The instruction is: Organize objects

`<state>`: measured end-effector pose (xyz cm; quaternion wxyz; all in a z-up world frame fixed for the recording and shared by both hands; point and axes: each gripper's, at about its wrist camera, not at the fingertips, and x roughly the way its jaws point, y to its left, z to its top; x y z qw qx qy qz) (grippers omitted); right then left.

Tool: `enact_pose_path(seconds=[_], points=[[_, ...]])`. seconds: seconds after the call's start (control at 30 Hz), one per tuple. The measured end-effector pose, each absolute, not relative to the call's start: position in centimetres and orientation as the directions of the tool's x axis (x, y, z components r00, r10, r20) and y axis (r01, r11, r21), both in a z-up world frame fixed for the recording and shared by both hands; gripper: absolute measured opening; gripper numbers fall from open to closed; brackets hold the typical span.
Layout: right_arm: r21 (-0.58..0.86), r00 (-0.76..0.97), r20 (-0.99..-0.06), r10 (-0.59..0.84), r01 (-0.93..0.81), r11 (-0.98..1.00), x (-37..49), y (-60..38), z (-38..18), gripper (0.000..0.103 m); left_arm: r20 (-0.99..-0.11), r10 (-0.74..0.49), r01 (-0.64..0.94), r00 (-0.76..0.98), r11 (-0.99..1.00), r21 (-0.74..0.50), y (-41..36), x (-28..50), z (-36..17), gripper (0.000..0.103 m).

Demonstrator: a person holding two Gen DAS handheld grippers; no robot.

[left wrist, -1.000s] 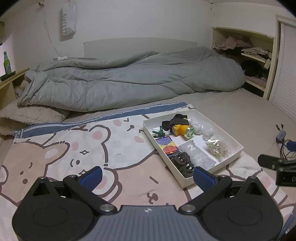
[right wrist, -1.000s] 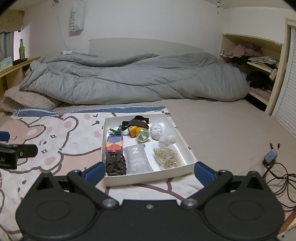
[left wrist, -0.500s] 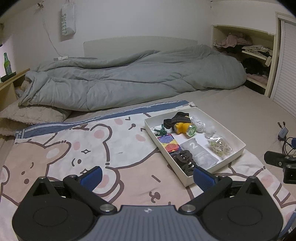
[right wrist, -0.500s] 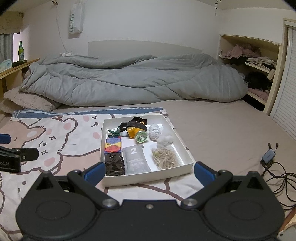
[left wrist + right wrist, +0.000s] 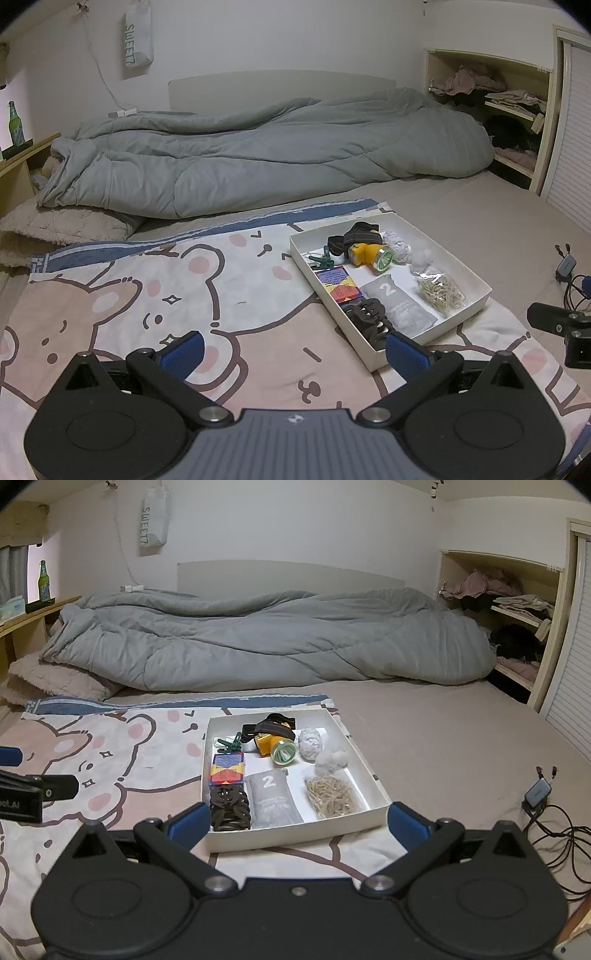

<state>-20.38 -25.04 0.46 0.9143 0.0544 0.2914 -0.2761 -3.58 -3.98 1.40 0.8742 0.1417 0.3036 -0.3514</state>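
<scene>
Right wrist view shows the right gripper point(image 5: 295, 821) with its fingers point(image 5: 186, 825) spread wide and empty, just in front of a white box point(image 5: 299, 834) on the bear blanket point(image 5: 110, 760) over the bed. Inside lie a yellow headlamp point(image 5: 275, 744), a colourful card box point(image 5: 226, 768), black hair clips point(image 5: 229, 808), a grey pouch point(image 5: 273, 799) and rubber bands point(image 5: 332, 795). Left gripper point(image 5: 293, 349) hovers over the blanket left of the box point(image 5: 373, 356), fingers point(image 5: 183, 350) likewise apart.

Bed point(image 5: 424, 738) carries duvet point(image 5: 258, 642), bear blanket point(image 5: 122, 760), probably pillow point(image 5: 55, 683).
</scene>
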Motion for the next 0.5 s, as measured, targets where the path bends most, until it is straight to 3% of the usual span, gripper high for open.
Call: enact_pose_path(seconds=[0.5], points=[[-0.056,0.675,-0.567,-0.472,0.540,0.840,-20.40,-25.22,0.27,0.103,-0.632,-0.530,0.702,0.566,0.712,0.031,-4.10,-3.70,1.34,0.103]])
